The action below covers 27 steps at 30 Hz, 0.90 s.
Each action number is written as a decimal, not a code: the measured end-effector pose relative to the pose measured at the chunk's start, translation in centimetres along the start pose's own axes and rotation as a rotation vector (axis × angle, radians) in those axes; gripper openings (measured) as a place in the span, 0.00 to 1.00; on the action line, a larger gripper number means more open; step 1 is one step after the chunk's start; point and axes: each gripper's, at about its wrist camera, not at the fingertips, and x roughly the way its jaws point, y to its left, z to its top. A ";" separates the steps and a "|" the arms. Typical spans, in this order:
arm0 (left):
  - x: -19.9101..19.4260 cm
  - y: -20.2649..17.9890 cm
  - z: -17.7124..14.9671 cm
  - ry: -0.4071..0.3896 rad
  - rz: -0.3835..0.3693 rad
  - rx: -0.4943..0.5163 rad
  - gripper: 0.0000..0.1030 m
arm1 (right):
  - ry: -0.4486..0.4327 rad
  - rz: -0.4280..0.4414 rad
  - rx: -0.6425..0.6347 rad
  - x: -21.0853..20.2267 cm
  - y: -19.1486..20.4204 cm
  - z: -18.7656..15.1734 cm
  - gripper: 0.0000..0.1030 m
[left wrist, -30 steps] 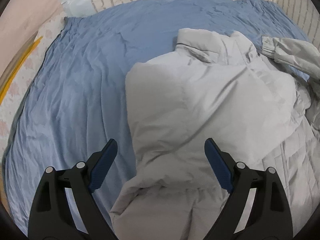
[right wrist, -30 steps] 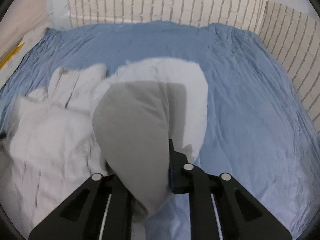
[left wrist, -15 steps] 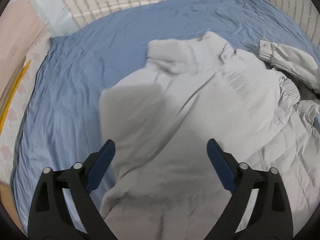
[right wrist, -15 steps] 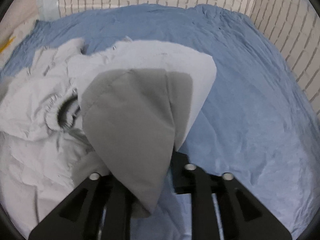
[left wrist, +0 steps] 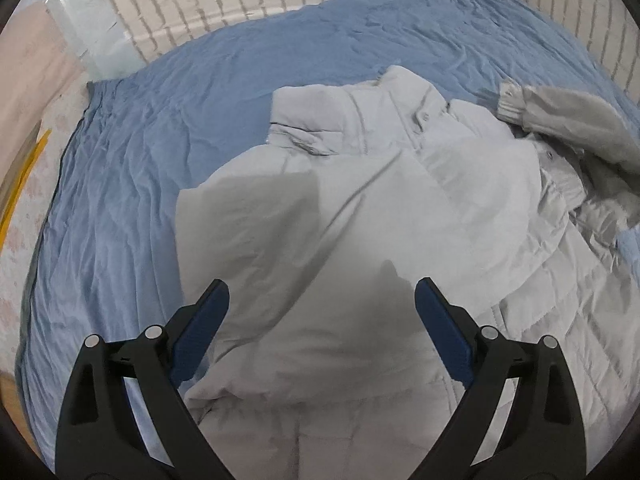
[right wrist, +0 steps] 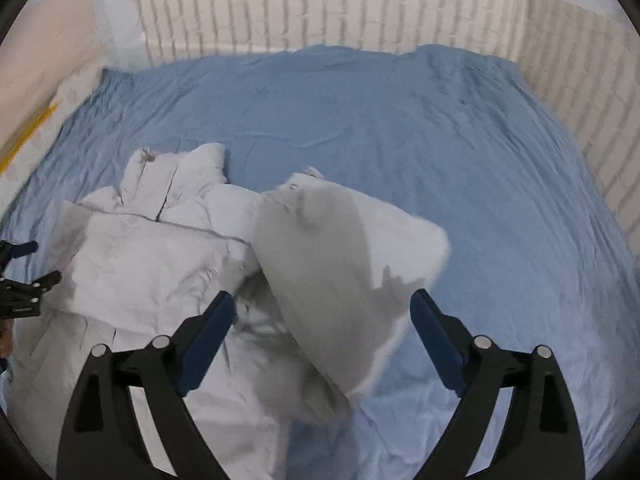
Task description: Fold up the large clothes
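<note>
The pale grey padded jacket (left wrist: pixel 360 216) runs off the left wrist view's edge at five o'clock, its blurred sleeve (right wrist: pixel 344 272) smears through the right wrist view, and it hides the rumpled blue bed sheet (right wrist: pixel 400 120) beneath.

A wrinkled blue bedsheet (right wrist: pixel 360 128) covers the bed. A white brick wall (right wrist: pixel 320 8) runs behind and along its right side. At the left, a floral-patterned cloth (left wrist: pixel 24 216) borders the sheet, beside yellow strips (left wrist: pixel 24 172).
</note>
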 end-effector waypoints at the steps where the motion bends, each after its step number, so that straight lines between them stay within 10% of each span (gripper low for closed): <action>1: 0.0 0.6 0.0 0.000 0.000 -0.015 0.91 | 0.024 -0.007 -0.029 1.3 1.0 0.9 0.87; 7: 0.4 4.2 -1.0 0.008 0.005 -0.077 0.91 | 0.194 -0.100 -0.154 9.8 3.6 2.5 0.87; 11: 2.7 6.4 -1.4 0.047 -0.033 -0.137 0.90 | 0.238 -0.072 -0.094 12.4 2.0 1.5 0.39; 15: 6.4 7.3 -2.2 0.135 -0.091 -0.203 0.43 | 0.182 -0.032 0.011 11.2 -0.1 1.2 0.13; 27: 10.1 7.1 -2.5 0.215 -0.060 -0.205 0.33 | -0.046 0.104 0.056 1.9 1.6 2.4 0.08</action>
